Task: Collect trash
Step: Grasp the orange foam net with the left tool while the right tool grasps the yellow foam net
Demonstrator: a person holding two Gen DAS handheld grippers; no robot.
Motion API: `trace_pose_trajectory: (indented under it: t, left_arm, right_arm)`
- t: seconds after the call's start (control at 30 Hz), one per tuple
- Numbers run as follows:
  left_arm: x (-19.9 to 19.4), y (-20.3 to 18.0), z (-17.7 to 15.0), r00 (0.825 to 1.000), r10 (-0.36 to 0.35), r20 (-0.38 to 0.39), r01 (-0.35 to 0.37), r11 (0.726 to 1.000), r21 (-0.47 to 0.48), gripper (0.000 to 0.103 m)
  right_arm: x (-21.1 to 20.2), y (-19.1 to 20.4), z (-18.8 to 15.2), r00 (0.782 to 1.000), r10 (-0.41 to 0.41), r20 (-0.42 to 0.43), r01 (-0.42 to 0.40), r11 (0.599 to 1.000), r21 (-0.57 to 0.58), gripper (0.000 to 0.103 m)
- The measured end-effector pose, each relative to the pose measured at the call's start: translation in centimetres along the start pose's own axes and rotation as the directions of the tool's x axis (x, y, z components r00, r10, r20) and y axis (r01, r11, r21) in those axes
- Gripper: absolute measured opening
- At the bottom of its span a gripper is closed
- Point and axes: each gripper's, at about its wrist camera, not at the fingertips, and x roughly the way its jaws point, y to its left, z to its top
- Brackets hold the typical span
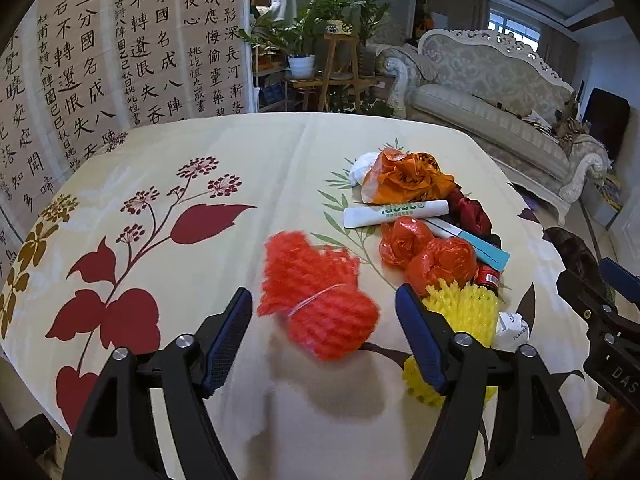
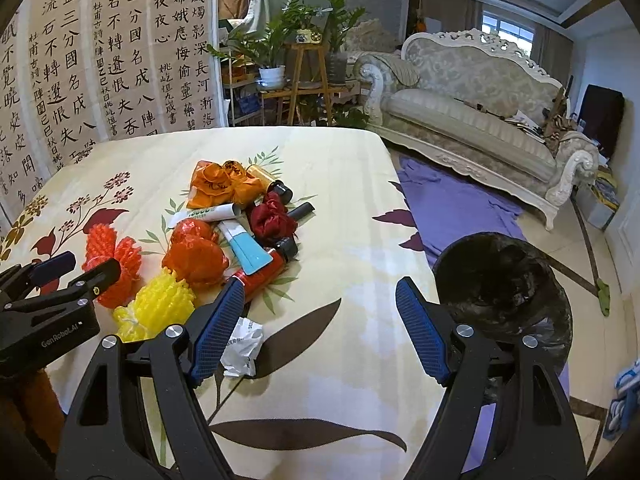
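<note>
A pile of trash lies on the floral tablecloth (image 1: 200, 144): red foam net (image 1: 316, 292), yellow foam net (image 1: 464, 312), red plastic bags (image 1: 436, 252), an orange bag (image 1: 404, 176), a white tube (image 1: 396, 212) and crumpled white paper (image 2: 242, 346). My left gripper (image 1: 324, 336) is open and empty, its jaws on either side of the red foam net, just short of it. My right gripper (image 2: 320, 328) is open and empty above the tablecloth (image 2: 340, 184), right of the pile. A black-lined trash bin (image 2: 504, 292) stands on the floor beside the table.
A red can (image 2: 260, 276), a dark red cloth (image 2: 272, 216) and a blue-white tube (image 2: 248, 248) lie in the pile. A purple cloth (image 2: 452, 204) covers the floor before a white sofa (image 2: 472, 112). A calligraphy screen (image 1: 120, 40) and plants (image 1: 316, 24) stand behind the table.
</note>
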Motion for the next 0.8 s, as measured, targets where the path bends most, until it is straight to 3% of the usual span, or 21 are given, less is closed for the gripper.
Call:
trace_pose_trajectory:
  t: [0.2,0.4,0.8]
  left_arm:
    - [1.2,0.3,-0.3,0.999,0.014,-0.043,-0.015,1.000,-0.017,0.071]
    - [1.5,1.1,-0.7,0.998,-0.030,-0.061,0.027,0.998,-0.048,0.043]
    - [-1.4,4.8,-1.3,0.998,0.057,0.004,-0.057,0.996,-0.071,0.042]
  right_arm:
    - [0.2,-0.1,-0.1,1.000,0.013,-0.008,-0.013,1.000,0.004,0.076]
    - [0.0,0.2,-0.1,1.000,0.031,-0.006,-0.031,1.000,0.006,0.076]
    - [-0.5,3.6,-0.1,0.996,0.089,-0.009,-0.089,0.995,-0.045,0.076]
